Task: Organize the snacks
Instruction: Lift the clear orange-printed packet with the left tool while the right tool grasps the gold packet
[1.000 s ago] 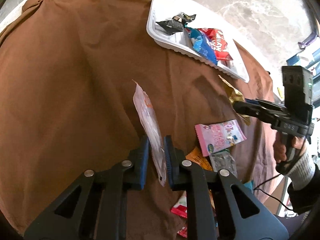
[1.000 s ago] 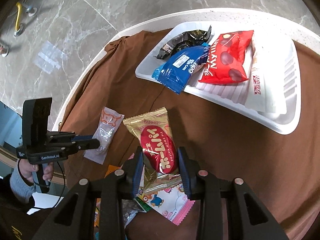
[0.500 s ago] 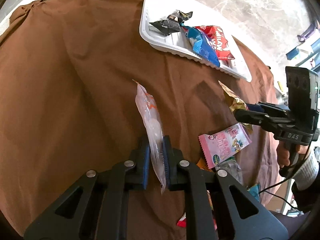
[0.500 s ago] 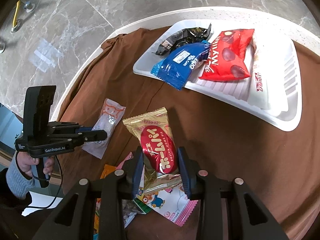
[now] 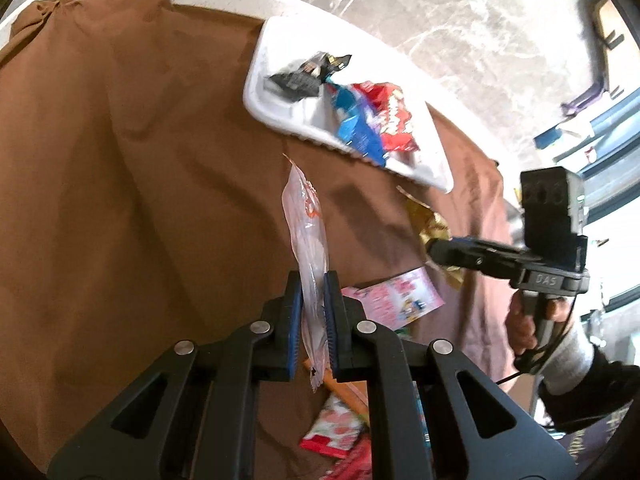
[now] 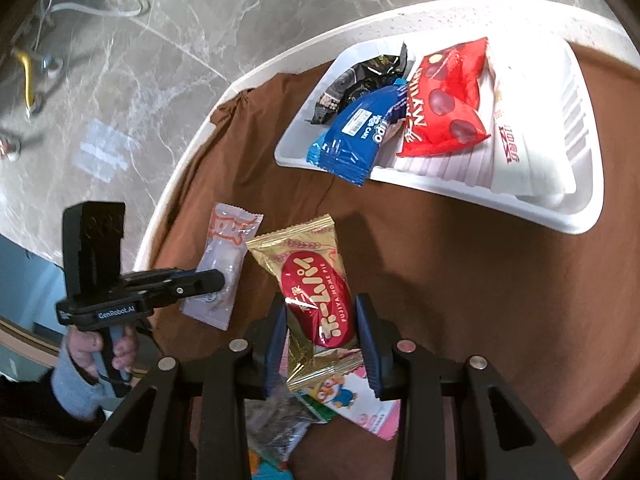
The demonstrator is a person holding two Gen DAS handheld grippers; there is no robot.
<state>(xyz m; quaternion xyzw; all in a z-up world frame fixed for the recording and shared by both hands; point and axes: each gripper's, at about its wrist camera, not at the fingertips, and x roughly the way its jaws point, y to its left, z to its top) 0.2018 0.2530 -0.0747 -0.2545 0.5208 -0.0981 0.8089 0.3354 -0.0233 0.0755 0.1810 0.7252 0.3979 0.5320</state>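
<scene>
Brown cloth (image 5: pixel 120 200) covers my counter; left tool (image 5: pixel 313 312) clamps the clear packet (image 5: pixel 306 232), right tool (image 6: pixel 320 336) clamps the gold-red pie packet (image 6: pixel 308 280), white tray (image 6: pixel 576 216) at one o'clock.

Matt brown cloth (image 6: pixel 460 264); glossy foil wrapper (image 6: pixel 316 280); ribbed white plastic tray (image 6: pixel 576 128).

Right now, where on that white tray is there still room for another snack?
The white tray is crowded at its left end with the black packet, blue packet and red packet. Beyond the white packet, the ribbed right end looks bare.
</scene>
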